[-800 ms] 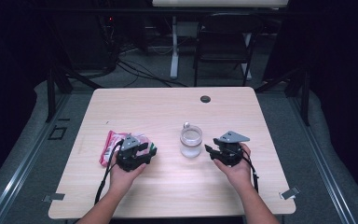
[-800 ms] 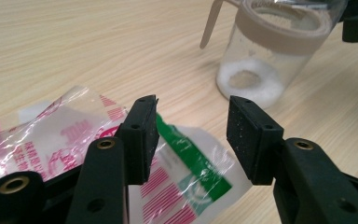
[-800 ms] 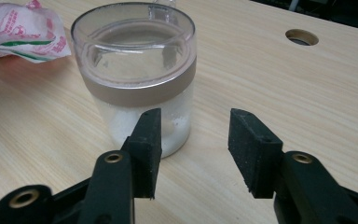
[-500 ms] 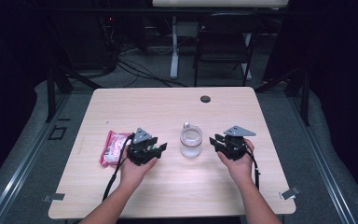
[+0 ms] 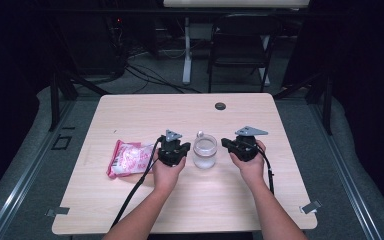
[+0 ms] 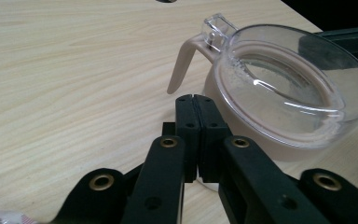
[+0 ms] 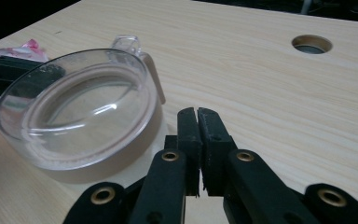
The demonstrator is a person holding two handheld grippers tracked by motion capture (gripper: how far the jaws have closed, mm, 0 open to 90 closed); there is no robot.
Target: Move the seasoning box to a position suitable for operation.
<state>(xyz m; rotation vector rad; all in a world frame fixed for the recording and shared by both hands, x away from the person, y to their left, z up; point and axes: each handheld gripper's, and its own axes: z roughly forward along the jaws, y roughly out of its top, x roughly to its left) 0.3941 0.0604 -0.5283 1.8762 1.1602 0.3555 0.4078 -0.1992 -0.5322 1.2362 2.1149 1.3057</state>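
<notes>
A clear round jar (image 5: 204, 151) with a transparent lid and a small latch tab stands in the middle of the wooden table (image 5: 190, 112). My left gripper (image 5: 173, 150) sits just left of the jar, jaws pressed together and holding nothing. In the left gripper view the jar (image 6: 284, 88) is close ahead to the right of the shut left gripper (image 6: 196, 105). My right gripper (image 5: 238, 145) sits just right of the jar, also shut and empty. In the right gripper view the jar (image 7: 81, 112) lies left of the right gripper (image 7: 198, 116).
A pink and white snack packet (image 5: 129, 157) lies on the table left of my left hand. A round cable hole (image 5: 220, 106) is at the table's far side, the same hole (image 7: 311, 44) showing in the right gripper view. A chair and desk legs stand beyond the table.
My left gripper has moved right, off the pink packet and up beside the jar. My right gripper has shifted slightly closer to the jar.
</notes>
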